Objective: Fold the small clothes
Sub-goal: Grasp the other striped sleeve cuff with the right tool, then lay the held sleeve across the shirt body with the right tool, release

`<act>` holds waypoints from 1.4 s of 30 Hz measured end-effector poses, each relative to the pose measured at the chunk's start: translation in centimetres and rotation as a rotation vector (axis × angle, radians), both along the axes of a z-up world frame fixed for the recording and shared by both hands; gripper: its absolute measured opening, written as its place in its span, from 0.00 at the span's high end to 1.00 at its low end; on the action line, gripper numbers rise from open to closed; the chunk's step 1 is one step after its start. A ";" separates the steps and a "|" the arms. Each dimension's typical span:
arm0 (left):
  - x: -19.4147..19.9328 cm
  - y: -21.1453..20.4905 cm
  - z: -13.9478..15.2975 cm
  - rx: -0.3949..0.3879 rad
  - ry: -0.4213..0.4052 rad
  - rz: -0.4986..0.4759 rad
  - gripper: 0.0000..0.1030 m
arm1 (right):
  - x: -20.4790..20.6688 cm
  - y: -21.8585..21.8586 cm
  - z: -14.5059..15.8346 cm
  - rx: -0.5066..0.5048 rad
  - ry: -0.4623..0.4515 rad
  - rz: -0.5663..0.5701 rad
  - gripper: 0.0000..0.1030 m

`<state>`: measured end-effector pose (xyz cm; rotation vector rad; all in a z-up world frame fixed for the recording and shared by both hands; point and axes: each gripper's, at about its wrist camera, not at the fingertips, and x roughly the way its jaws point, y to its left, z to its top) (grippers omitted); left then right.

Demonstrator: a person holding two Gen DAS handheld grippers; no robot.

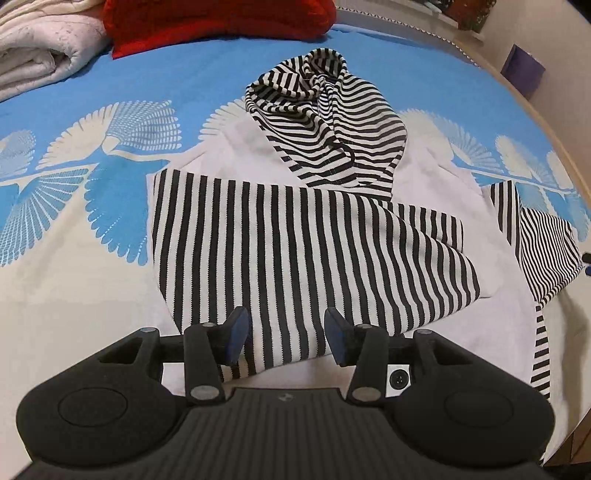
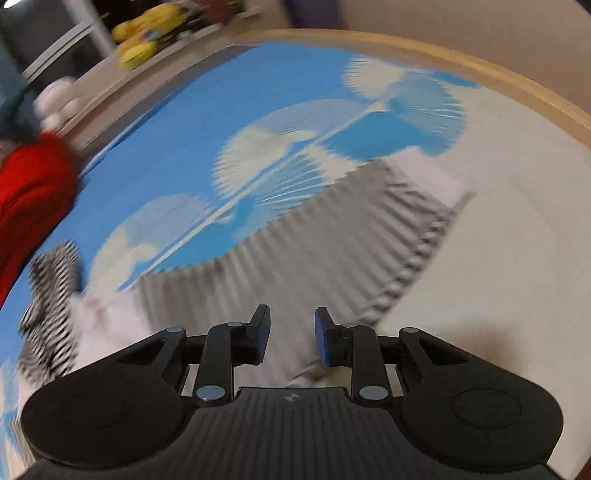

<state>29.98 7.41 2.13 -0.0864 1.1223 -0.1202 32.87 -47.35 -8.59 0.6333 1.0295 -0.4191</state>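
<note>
A white hoodie lies flat on the bed, its black-and-white striped hood at the far end. One striped sleeve is folded across the body. The other striped sleeve lies out to the right. My left gripper hovers open above the folded sleeve's near end, with nothing pinched between its pads. The right wrist view is smeared by motion. There my right gripper stands open over the outstretched sleeve, holding nothing, and the hood shows at the left edge.
The blue and white patterned bedspread covers the bed. A red cushion and a folded white quilt lie at the far end. The wooden bed edge curves along the right. Yellow toys sit on a shelf beyond.
</note>
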 end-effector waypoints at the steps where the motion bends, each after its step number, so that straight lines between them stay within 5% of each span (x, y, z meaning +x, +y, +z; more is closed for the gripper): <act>1: 0.0 0.0 0.0 -0.002 0.001 0.000 0.51 | -0.2 -1.2 -0.7 0.012 0.011 -0.033 0.73; 14: -0.3 0.9 0.1 -0.012 0.004 0.013 0.51 | -1.8 -7.0 -7.2 0.141 0.027 -0.340 0.73; 21: -0.9 3.2 0.2 -0.010 0.007 0.041 0.51 | -1.2 -8.1 -8.5 0.083 -0.023 -0.397 0.73; 25: -1.0 4.9 0.4 -0.018 0.004 0.068 0.51 | -0.6 -7.8 -8.0 0.002 -0.019 -0.415 0.91; 29: -1.1 6.4 1.1 -0.031 -0.007 0.095 0.51 | 0.3 -6.2 -6.2 -0.159 -0.026 -0.400 0.94; 32: -1.2 7.6 1.8 -0.049 -0.020 0.111 0.51 | 2.2 -2.5 -2.0 -0.337 -0.106 -0.299 0.95; 35: -1.3 9.1 2.7 -0.069 -0.033 0.143 0.51 | 4.2 4.9 3.8 -0.435 -0.282 -0.107 0.95; 40: -1.3 11.7 3.8 -0.104 -0.048 0.205 0.51 | 4.1 20.8 11.0 -0.176 -0.494 0.314 0.94; 42: -1.3 12.4 3.9 -0.118 -0.047 0.215 0.51 | 3.6 26.8 11.5 0.020 -0.474 0.571 0.84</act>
